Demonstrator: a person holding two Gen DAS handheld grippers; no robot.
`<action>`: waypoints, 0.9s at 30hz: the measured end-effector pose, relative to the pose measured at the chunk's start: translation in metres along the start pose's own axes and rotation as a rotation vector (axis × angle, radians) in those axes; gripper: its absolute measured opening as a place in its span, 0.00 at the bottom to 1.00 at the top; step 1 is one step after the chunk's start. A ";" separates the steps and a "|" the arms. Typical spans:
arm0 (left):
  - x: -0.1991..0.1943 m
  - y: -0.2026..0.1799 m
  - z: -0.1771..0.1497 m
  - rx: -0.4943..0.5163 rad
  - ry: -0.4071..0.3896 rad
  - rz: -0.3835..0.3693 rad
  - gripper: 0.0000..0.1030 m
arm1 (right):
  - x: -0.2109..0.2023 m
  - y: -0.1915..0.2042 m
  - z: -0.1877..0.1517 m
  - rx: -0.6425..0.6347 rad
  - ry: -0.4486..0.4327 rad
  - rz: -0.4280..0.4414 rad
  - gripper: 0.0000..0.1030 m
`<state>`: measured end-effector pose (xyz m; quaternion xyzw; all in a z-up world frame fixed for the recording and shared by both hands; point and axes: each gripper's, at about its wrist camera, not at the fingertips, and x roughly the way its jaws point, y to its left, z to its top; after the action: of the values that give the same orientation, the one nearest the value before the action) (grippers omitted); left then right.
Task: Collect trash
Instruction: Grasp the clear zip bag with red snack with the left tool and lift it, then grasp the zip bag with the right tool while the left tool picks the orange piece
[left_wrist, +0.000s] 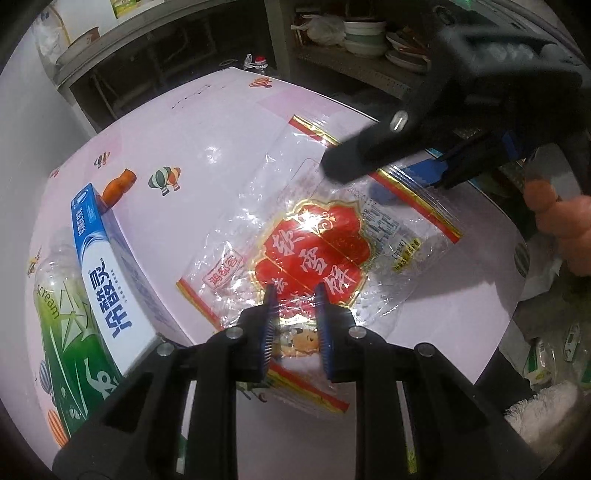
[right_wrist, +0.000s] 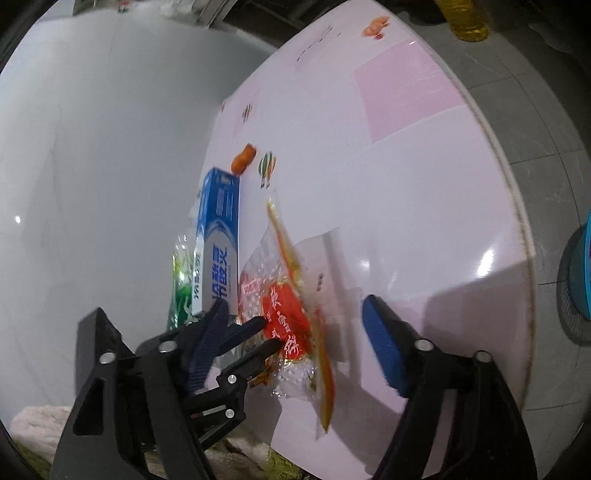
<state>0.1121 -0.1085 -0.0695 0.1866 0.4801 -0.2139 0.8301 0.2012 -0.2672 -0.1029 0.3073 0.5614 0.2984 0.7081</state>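
Note:
A clear plastic snack wrapper (left_wrist: 314, 251) with a red and gold label lies partly raised off the pink table (left_wrist: 221, 129). My left gripper (left_wrist: 297, 328) is shut on the wrapper's near edge, its blue pads pinching the film. In the right wrist view the wrapper (right_wrist: 286, 314) stands up on its edge, held by the left gripper (right_wrist: 266, 332). My right gripper (right_wrist: 295, 304) is open wide, its pads on either side of the wrapper and not touching it. From the left wrist view the right gripper (left_wrist: 376, 173) hovers over the wrapper's far edge.
A blue toothpaste box (left_wrist: 107, 273) and a green-labelled plastic bottle (left_wrist: 66, 325) lie at the table's left, with an orange scrap (left_wrist: 118, 186) beyond them. A person's hand (left_wrist: 561, 225) holds the right gripper. Shelves with bowls (left_wrist: 365, 37) stand behind. A blue bin (right_wrist: 580, 273) sits on the floor.

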 end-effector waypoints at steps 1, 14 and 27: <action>-0.001 -0.001 -0.001 0.000 -0.001 -0.001 0.19 | 0.003 0.002 -0.001 -0.007 0.005 -0.004 0.57; -0.070 0.040 0.022 -0.008 -0.093 -0.071 0.22 | -0.005 0.006 -0.014 -0.054 -0.049 -0.111 0.05; -0.017 0.144 0.121 0.163 0.027 0.021 0.57 | -0.057 -0.014 -0.033 0.002 -0.178 -0.148 0.05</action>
<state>0.2682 -0.0470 0.0170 0.2615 0.4702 -0.2411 0.8077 0.1589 -0.3164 -0.0853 0.2909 0.5178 0.2165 0.7749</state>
